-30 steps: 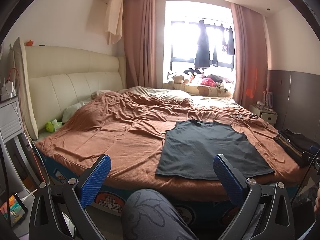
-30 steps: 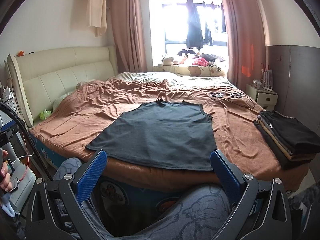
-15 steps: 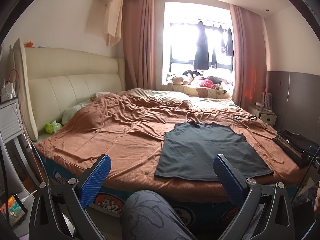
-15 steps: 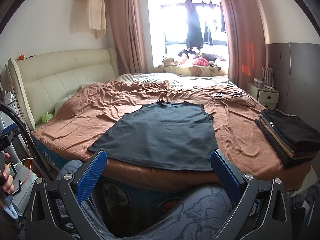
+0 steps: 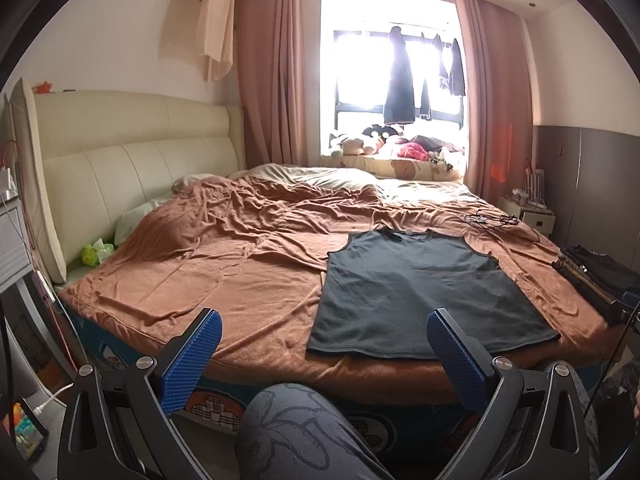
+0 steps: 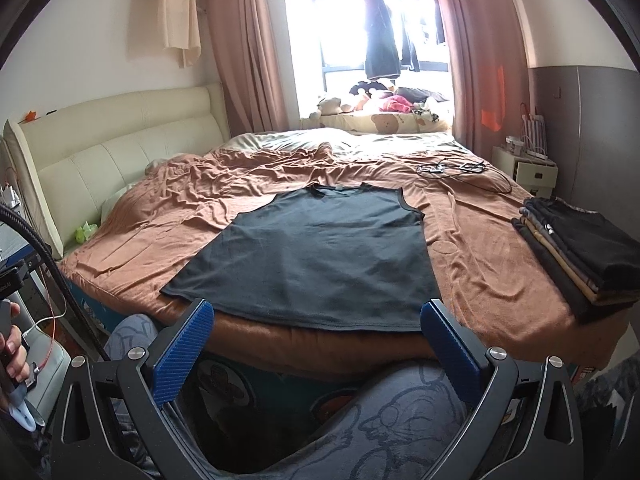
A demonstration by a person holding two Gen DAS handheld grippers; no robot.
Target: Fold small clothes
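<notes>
**Inspector:** Sleeveless dark grey top (image 6: pixel 316 252) is found laid flat on the brown bedspread (image 6: pixel 480 248), neckline toward the window, hem along the near edge of the bed. No fold is seen in it.

**Clerk:** And the left gripper (image 5: pixel 324 334)?

**Inspector:** It is held short of the bed edge, over a knee in patterned trousers (image 5: pixel 304 436). Its blue-padded fingers (image 5: pixel 192 356) are spread wide and nothing is gripped. The top (image 5: pixel 420 288) is seen ahead of it and toward its right finger.

**Clerk:** The right gripper (image 6: pixel 316 330)?

**Inspector:** Likewise held off the bed, above the person's lap. Its fingers (image 6: pixel 448 344) are spread wide and empty, with the hem framed between them but not touched.

**Clerk:** Other items noted?

**Inspector:** A stack of folded dark clothes (image 6: pixel 580 248) is recorded at the right side of the bed, well apart from the top. Cables (image 6: pixel 452 168) are noted on the bedspread beyond it. A cream padded headboard (image 6: pixel 120 148) is noted at the left. A hand (image 6: pixel 12 352) gripping a handle is seen at the left edge of the right wrist view.
</notes>
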